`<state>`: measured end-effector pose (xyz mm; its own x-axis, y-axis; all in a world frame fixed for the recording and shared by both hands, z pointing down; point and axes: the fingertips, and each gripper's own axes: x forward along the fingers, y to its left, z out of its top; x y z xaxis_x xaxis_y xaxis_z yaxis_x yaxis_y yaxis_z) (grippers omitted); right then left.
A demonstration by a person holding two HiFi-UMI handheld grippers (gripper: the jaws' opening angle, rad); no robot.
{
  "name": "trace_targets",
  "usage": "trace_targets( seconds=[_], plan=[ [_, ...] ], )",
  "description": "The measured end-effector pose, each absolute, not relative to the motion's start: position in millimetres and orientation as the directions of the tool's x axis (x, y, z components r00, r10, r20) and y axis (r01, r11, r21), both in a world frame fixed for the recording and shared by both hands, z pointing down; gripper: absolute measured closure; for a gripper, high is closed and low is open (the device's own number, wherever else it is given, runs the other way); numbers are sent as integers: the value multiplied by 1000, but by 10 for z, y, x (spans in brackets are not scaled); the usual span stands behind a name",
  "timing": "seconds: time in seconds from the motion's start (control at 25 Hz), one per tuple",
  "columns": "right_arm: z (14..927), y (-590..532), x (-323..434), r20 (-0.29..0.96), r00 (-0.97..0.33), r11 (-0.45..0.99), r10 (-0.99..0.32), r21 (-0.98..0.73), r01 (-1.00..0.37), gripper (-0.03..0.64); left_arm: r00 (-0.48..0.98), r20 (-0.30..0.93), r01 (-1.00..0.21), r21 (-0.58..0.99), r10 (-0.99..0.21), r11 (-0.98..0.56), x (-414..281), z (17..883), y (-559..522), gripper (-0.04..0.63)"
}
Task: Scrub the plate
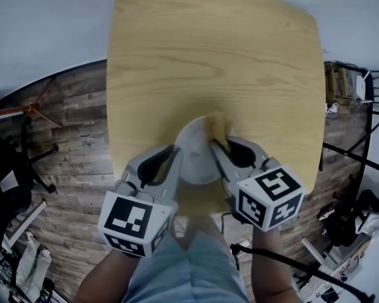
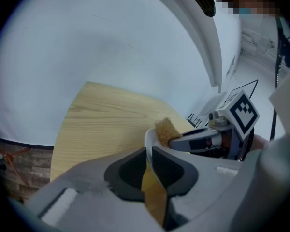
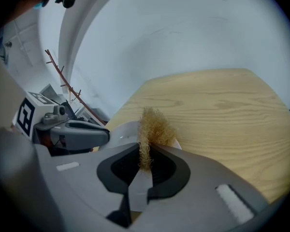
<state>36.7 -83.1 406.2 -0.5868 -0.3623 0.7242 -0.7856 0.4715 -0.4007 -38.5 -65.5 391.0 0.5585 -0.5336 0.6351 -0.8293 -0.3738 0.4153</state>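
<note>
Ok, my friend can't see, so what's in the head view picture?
Two handheld grippers meet at a white plate over a wooden table. The left gripper clamps the plate's rim; the right gripper holds a tan scrubber against it.

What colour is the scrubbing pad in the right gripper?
Tan, a straw-yellow fibrous tuft. The scrubbing pad shows best in the right gripper view.

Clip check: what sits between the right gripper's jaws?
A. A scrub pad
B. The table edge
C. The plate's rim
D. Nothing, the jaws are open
A: the right gripper is shut on a tan fibrous scrub pad, while the plate is held at its rim by the left gripper.
</note>
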Motion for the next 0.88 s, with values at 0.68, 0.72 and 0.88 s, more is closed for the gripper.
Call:
trace_targets(
  seconds=[0.68,0.72,0.88],
  plan=[
    [3967,-396,-165,647,-718,556,-256,-509,-657,577,534,643,-845,399,-549,-355,-454,3937,-690,535],
    [3980,-356,-139,648,-720,553,-246,-516,-654,577,533,643,-846,401,-551,-351,-435,3935,-703,537],
    [4039,-190,-44,664,-716,546,-217,-525,-652,577,532,644,-847,395,-550,-356,-407,3930,-731,537]
  ],
)
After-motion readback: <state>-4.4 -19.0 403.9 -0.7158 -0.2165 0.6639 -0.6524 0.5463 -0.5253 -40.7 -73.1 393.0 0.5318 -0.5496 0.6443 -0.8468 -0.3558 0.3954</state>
